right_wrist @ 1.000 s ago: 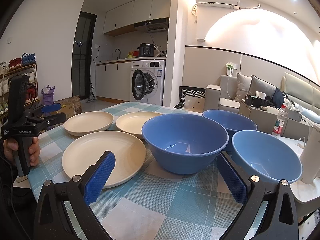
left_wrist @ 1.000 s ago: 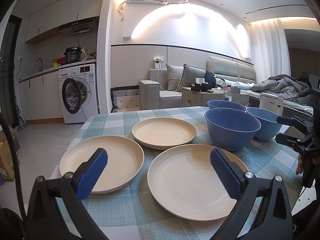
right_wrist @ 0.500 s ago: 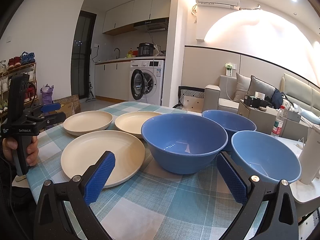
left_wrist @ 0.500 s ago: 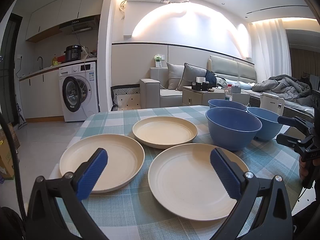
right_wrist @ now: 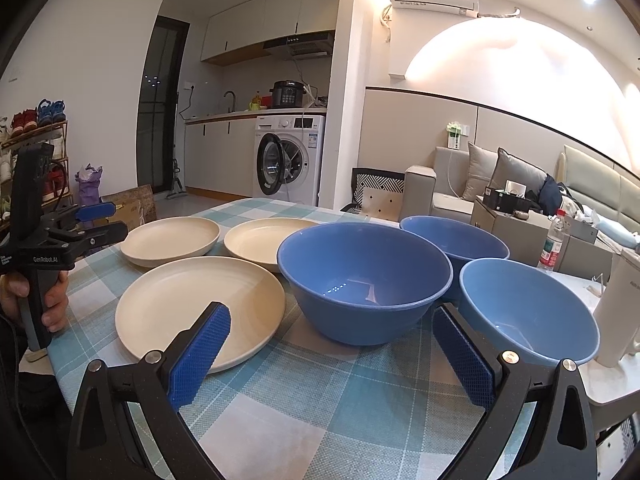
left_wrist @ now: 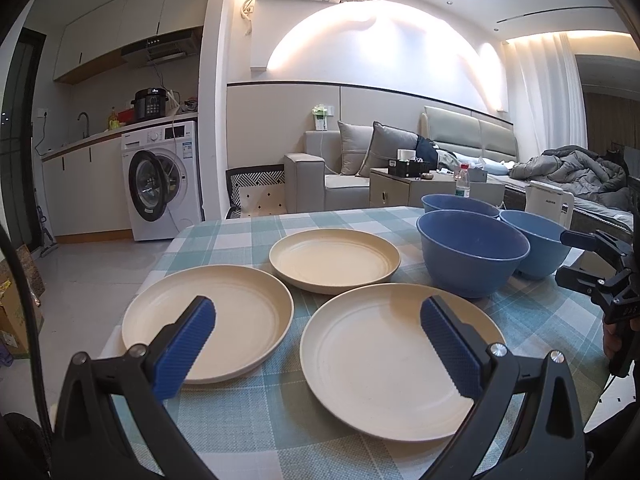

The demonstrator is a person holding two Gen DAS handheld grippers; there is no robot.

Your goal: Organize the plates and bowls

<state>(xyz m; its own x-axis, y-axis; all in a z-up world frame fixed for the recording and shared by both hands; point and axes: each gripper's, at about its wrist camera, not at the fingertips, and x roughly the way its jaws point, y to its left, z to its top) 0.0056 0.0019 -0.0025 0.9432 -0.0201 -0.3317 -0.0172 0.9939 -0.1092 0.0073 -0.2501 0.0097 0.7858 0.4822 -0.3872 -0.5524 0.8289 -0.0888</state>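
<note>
Three cream plates [left_wrist: 394, 354] and three blue bowls [right_wrist: 366, 286] lie unstacked on the checked tablecloth [right_wrist: 304, 396]; left gripper [left_wrist: 318, 350] and right gripper [right_wrist: 330, 354] both gape wide and empty, stacking apparently not begun, next a rim grasp

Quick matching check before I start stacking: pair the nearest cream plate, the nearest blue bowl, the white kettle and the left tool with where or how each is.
1. nearest round cream plate
2. nearest deep blue bowl
3. white plastic kettle
4. left tool

A. open, holding nothing
B. table's right edge, beside a bowl
C. between plates and the other bowls
D. lying below the left tool

Pairs: 1-D, 2-C, 3-B, 4-A
</note>
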